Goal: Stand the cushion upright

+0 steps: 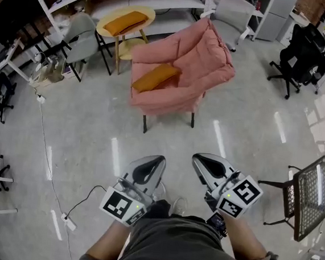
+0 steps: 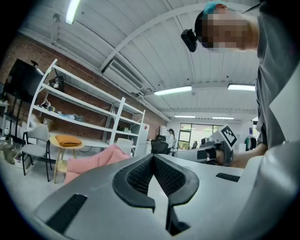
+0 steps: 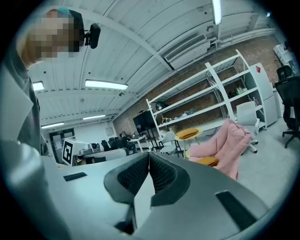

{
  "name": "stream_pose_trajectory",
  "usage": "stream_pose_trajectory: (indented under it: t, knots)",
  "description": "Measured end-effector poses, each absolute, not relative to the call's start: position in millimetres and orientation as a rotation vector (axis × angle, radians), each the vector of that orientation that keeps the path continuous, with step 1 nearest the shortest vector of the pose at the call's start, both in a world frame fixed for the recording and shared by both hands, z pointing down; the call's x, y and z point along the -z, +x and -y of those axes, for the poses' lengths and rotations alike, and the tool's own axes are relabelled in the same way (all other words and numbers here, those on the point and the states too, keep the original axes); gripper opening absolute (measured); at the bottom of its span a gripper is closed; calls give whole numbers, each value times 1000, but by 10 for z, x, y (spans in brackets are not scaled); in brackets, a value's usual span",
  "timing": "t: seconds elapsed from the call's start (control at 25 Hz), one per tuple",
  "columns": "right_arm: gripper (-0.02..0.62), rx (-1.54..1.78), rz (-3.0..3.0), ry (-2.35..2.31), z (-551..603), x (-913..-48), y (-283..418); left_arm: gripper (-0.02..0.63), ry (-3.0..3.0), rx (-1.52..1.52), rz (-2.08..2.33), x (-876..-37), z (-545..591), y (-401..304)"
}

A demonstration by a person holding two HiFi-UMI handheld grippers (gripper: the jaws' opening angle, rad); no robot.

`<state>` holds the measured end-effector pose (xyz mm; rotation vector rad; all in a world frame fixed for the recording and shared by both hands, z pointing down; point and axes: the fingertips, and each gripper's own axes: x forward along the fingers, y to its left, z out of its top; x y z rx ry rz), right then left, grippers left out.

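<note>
One round table [image 1: 107, 27]: upper left, bearing a spare cushion [image 1: 126, 21], orange.
Cushion [image 1: 155, 77]: orange, lying on the seat of the pink armchair [image 1: 211, 56], centre.
Left gripper [image 1: 160, 159]: jaws closed, nothing between, low by the person.
Right gripper [image 1: 197, 157]: jaws closed, empty, near the left one, well apart from the armchair.

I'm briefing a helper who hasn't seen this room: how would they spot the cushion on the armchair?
Find the big pink armchair mid-floor. The orange cushion lies flat on its seat. The other orange cushion sits on the round yellow table behind it, not on the chair.
</note>
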<state>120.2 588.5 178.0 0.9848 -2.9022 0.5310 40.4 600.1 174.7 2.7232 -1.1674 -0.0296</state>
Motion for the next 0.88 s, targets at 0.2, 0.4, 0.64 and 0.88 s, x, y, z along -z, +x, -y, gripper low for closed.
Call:
stream_pose_trajectory:
  t: [0.2,0.4,0.64,0.88]
  knots:
    - [17,-515,2896,1013,-5489,-1696,848,12,2726,33,1171,-1704,-5612,-17]
    - [17,-490,2897,1035,-5151,-1647,492,12,2733,25,1174,-1699,-5252,-418]
    - [17,-494,2883,1036,-4782,-1659,234,12,2725,31,1170,-1709,-4852,-670]
    - [15,-503,2870,1019,-4283,-1740,152,12,2703,21,1169,-1820,-4358,-738]
